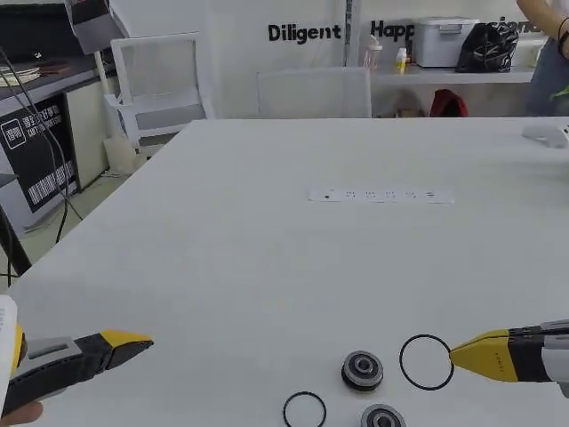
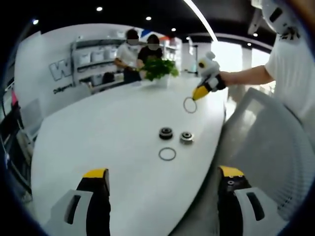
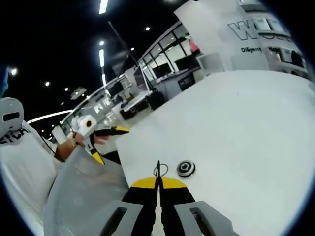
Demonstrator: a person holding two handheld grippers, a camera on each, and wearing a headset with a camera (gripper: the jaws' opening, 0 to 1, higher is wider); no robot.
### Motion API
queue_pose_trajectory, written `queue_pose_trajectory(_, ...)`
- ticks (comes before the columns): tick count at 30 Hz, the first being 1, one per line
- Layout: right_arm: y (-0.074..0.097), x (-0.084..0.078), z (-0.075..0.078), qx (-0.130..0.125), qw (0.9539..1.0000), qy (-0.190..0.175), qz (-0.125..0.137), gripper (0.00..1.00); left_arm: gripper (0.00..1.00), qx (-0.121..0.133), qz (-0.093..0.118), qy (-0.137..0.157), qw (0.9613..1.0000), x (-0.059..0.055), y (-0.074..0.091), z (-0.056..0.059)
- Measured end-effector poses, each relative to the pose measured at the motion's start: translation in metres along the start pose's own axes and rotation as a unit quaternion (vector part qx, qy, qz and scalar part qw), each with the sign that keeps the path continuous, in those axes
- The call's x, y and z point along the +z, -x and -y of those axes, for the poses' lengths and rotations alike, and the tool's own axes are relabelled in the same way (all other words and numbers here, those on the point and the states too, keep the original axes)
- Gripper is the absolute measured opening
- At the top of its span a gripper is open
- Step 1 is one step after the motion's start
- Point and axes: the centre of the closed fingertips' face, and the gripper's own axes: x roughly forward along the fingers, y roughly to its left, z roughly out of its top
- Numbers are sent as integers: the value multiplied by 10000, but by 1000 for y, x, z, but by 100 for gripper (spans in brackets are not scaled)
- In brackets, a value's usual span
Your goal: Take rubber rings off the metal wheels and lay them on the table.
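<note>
Though edge-on to the right gripper, its pinched ring appears round overhead.

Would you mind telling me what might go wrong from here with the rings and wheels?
The right gripper pinches the rubber ring at its very tips, so the ring may slip or spring away before it is laid down. The metal wheels lie loose near the table edge, and the left gripper is open and apart from them, so a nudge might roll one off.

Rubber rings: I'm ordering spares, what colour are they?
Black, clearest on the loose ring in the head view.
</note>
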Motion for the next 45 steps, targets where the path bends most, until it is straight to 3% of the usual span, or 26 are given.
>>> queue_pose_trajectory(7,-13,-2,-6,106,9996,172,-207,0,92,97,48,58,9999,-2,3,-2)
queue_pose_trajectory(17,-31,3,-9,277,9991,192,-273,0,91,132,-11,101,9999,-8,5,1)
queue_pose_trajectory(30,-65,0,-15,543,9971,191,-504,0,91,244,19,76,9997,-6,9,-1)
queue_pose_trajectory(43,-93,-19,-7,518,9940,173,-952,0,91,343,96,41,9994,-2,15,-6)
queue_pose_trajectory(45,-96,-23,-1,440,9936,32,-1041,0,91,358,114,14,9993,-2,15,-7)
